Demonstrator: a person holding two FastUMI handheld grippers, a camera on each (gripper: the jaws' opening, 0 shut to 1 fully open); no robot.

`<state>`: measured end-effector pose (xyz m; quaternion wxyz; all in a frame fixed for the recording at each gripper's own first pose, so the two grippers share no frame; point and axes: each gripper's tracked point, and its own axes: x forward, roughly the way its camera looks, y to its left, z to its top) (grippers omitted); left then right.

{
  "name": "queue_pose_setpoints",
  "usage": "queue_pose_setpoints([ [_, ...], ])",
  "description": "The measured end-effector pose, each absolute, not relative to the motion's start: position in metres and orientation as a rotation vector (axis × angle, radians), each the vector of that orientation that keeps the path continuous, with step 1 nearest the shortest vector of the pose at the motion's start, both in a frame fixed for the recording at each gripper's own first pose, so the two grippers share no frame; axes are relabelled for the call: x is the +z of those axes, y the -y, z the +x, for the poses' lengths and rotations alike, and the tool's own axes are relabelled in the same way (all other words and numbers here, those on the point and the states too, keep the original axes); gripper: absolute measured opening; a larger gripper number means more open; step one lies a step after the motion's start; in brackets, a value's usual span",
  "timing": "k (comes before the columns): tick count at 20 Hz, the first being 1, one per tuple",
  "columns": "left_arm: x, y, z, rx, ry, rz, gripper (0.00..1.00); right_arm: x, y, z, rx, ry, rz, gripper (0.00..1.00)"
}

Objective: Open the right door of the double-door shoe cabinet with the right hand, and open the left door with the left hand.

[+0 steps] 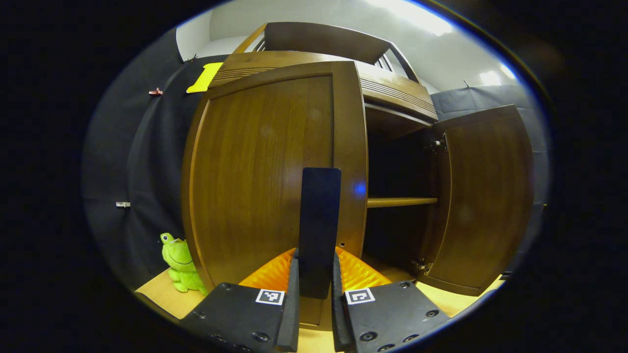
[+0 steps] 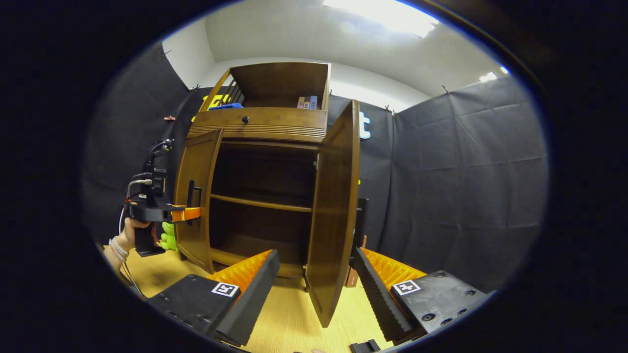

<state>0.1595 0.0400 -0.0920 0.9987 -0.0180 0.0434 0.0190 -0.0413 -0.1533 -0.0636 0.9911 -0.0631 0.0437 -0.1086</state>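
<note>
A: Where's the cabinet [image 2: 265, 196]?
B: Centre of the right gripper view, both doors swung out.
A: Left gripper [image 1: 315, 289]?
B: Clamped on the left door [image 1: 265, 171] handle [image 1: 320, 225], low centre of the left gripper view; a hand [image 2: 130, 235] holds it at mid-left of the right gripper view.
A: Right gripper [image 2: 316, 289]?
B: Fingers spread apart, either side of the right door [image 2: 336, 211] edge, not pressing it. A green toy [image 1: 180, 264] sits lower left.
</note>
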Motion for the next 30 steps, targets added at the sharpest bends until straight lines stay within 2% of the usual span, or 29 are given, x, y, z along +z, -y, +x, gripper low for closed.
queue_pose_setpoints([
  [6,-0.085,-0.038,0.153,0.031,-0.092,-0.046,0.31,-0.062,0.103,-0.022,-0.103,-0.028,-0.134,0.98],
  [13,-0.081,-0.041,0.148,0.046,-0.098,-0.058,0.31,-0.081,0.050,0.005,0.010,-0.044,-0.041,0.98],
  [19,-0.079,-0.064,0.123,0.074,-0.079,-0.065,0.27,-0.094,0.036,0.025,-0.044,-0.062,-0.039,0.98],
  [23,-0.078,-0.079,0.111,0.073,-0.072,-0.089,0.26,-0.098,0.003,0.034,0.017,-0.048,-0.024,0.98],
  [30,-0.075,-0.118,0.090,0.171,-0.070,-0.024,0.18,-0.102,-0.021,0.045,0.057,-0.046,-0.040,0.98],
])
